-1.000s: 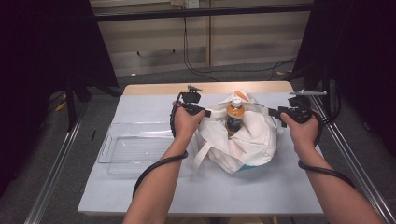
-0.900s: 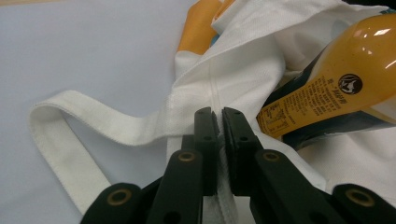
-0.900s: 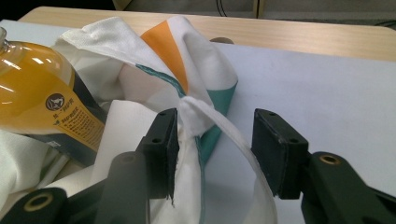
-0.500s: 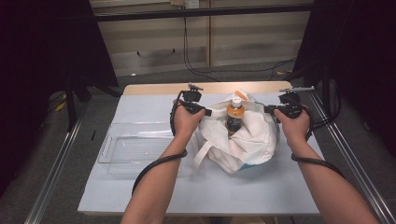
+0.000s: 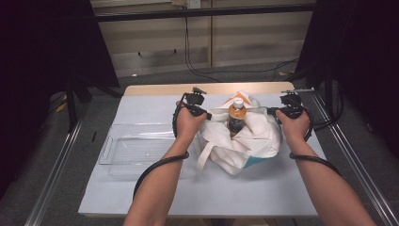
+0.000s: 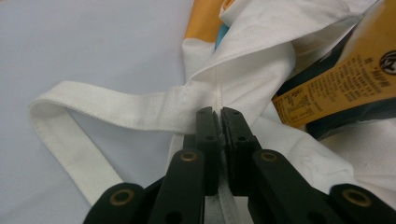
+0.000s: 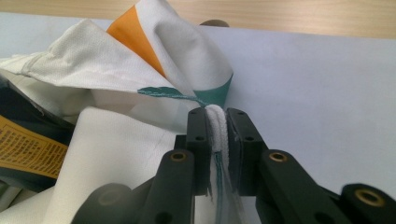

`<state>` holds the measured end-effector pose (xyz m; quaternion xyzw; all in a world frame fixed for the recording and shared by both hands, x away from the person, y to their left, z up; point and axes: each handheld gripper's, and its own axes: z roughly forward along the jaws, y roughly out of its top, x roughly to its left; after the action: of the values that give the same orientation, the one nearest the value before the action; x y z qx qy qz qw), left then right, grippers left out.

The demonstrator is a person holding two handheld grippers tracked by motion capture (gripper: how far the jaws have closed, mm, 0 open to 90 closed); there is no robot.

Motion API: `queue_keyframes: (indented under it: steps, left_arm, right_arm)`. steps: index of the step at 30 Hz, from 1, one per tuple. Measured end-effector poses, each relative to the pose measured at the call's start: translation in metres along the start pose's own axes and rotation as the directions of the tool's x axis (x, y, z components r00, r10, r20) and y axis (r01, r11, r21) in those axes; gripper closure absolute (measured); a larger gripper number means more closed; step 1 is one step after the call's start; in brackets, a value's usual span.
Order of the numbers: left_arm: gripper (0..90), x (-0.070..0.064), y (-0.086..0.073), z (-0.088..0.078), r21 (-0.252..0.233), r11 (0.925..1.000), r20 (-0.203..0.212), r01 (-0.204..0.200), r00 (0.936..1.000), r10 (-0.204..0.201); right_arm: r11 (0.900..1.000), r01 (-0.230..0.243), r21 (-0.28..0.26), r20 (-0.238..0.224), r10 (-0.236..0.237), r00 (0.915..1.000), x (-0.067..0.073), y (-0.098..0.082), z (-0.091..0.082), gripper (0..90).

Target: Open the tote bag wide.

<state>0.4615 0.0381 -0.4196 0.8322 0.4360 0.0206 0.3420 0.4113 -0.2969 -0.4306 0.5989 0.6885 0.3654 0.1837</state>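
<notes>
**Both jaws now clamped on the bag's rim**

Seen from the high view, a white cloth tote bag with orange and teal print (image 5: 244, 141) sits on the pale table (image 5: 141, 197), an orange-labelled bottle with a white cap (image 5: 236, 117) upright inside. A clear plastic tray (image 5: 136, 150) lies just left of it. A second ago the right gripper (image 5: 272, 111) stood further right; it has since come in to the rim.

Left gripper view: the left gripper (image 6: 218, 116) pinches the bag's seam beside its white strap (image 6: 93, 112).

Right gripper view: the jaws have just been closing and now squeeze a fold of rim cloth. With both sides gripped, the mouth can likely be spread.
</notes>
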Motion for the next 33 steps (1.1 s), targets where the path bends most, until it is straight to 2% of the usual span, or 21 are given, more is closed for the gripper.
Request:
queue_keyframes:
  steps: [4, 6, 8, 10, 12, 13, 14, 16, 17, 18, 20, 23, 25, 28, 30, 32, 33]
  left_arm:
    - [84.9, 0.003, 0.0, -0.003, -0.023, 0.9994, 0.034, 0.028, 0.999, -0.027]
    - [80.4, 0.004, 0.002, -0.006, -0.033, 0.9992, 0.039, 0.022, 0.999, -0.021]
    - [75.4, 0.004, 0.006, -0.01, -0.062, 0.9973, 0.047, 0.04, 0.9982, -0.037]
    - [66.1, 0.003, 0.01, -0.014, -0.098, 0.9947, 0.028, 0.032, 0.9992, -0.029]
    - [63.8, 0.002, 0.014, -0.016, -0.102, 0.9946, 0.015, 0.018, 0.9998, -0.017]
    - [61.2, 0.002, 0.016, -0.016, -0.104, 0.9946, 0.014, 0.009, 0.9999, -0.007]
    - [60.8, 0.003, 0.018, -0.014, -0.106, 0.9943, 0.034, 0.013, 0.9994, -0.009]
    - [55.0, 0.003, 0.021, -0.01, -0.121, 0.9927, 0.017, -0.003, 0.9998, 0.005]
    - [53.8, 0.003, 0.022, -0.008, -0.124, 0.9923, 0.023, -0.003, 0.9997, 0.006]
    - [51.3, 0.003, 0.022, -0.004, -0.121, 0.9926, 0.042, 0.013, 0.9991, -0.008]
    - [50.5, 0.0, 0.023, 0.001, -0.117, 0.9931, 0.024, -0.008, 0.9996, 0.011]
    - [46.8, -0.001, 0.022, 0.011, -0.103, 0.9943, 0.023, -0.028, 0.9993, 0.03]
    - [50.1, -0.003, 0.022, 0.016, -0.089, 0.9958, 0.018, -0.021, 0.9996, 0.023]
    - [65.6, -0.001, 0.019, 0.023, -0.032, 0.9989, -0.013, -0.033, 0.9994, 0.033]
    - [70.5, 0.0, 0.017, 0.028, -0.014, 0.9998, -0.013, -0.013, 0.9998, 0.013]
    - [76.0, -0.001, 0.017, 0.031, 0.022, 0.999, -0.04, -0.039, 0.9984, 0.04]
    - [77.7, -0.004, 0.017, 0.032, 0.009, 0.9999, -0.048, -0.014, 0.9988, 0.015]
  right_arm:
    - [1.0, 0.0, -0.017, -0.01, 0.0, 0.9999, 0.001, 0.0, -0.003, 81.0]
    - [1.0, 0.011, -0.024, -0.016, -0.011, 0.9998, 0.002, 0.001, -0.004, 81.0]
    - [0.999, 0.022, -0.028, -0.011, -0.023, 0.9997, 0.004, 0.002, -0.006, 81.1]
    - [0.999, 0.025, -0.028, -0.011, -0.026, 0.9996, 0.005, 0.003, -0.006, 81.1]
    - [0.999, 0.031, -0.028, -0.013, -0.031, 0.9994, 0.005, 0.003, -0.006, 81.1]
    - [0.999, 0.032, -0.029, -0.017, -0.032, 0.9993, 0.006, 0.002, -0.006, 81.1]
    - [0.999, 0.025, -0.026, -0.014, -0.025, 0.9996, 0.006, 0.002, -0.006, 81.1]
    - [1.0, 0.009, -0.026, -0.02, -0.009, 0.9998, 0.006, 0.002, -0.006, 81.1]
    - [0.999, 0.011, -0.03, -0.022, -0.011, 0.9997, 0.005, 0.001, -0.006, 81.1]
    - [1.0, 0.007, -0.028, -0.019, -0.007, 0.9998, 0.005, 0.001, -0.006, 81.1]
    - [1.0, 0.011, -0.029, -0.018, -0.011, 0.9998, 0.006, 0.001, -0.006, 81.1]
    - [0.999, 0.02, -0.031, -0.015, -0.02, 0.9997, 0.008, 0.001, -0.006, 81.2]
    - [0.999, 0.022, -0.032, -0.014, -0.022, 0.9997, 0.009, 0.002, -0.007, 81.2]
    - [0.999, 0.015, -0.035, -0.015, -0.015, 0.9998, 0.01, 0.002, -0.009, 81.2]
    - [0.999, 0.022, -0.036, -0.016, -0.023, 0.9996, 0.011, 0.002, -0.009, 81.2]
    - [0.999, 0.033, -0.031, -0.011, -0.033, 0.9994, 0.012, 0.002, -0.009, 81.3]
    - [0.999, 0.038, -0.028, -0.005, -0.038, 0.9993, 0.012, 0.002, -0.009, 81.3]
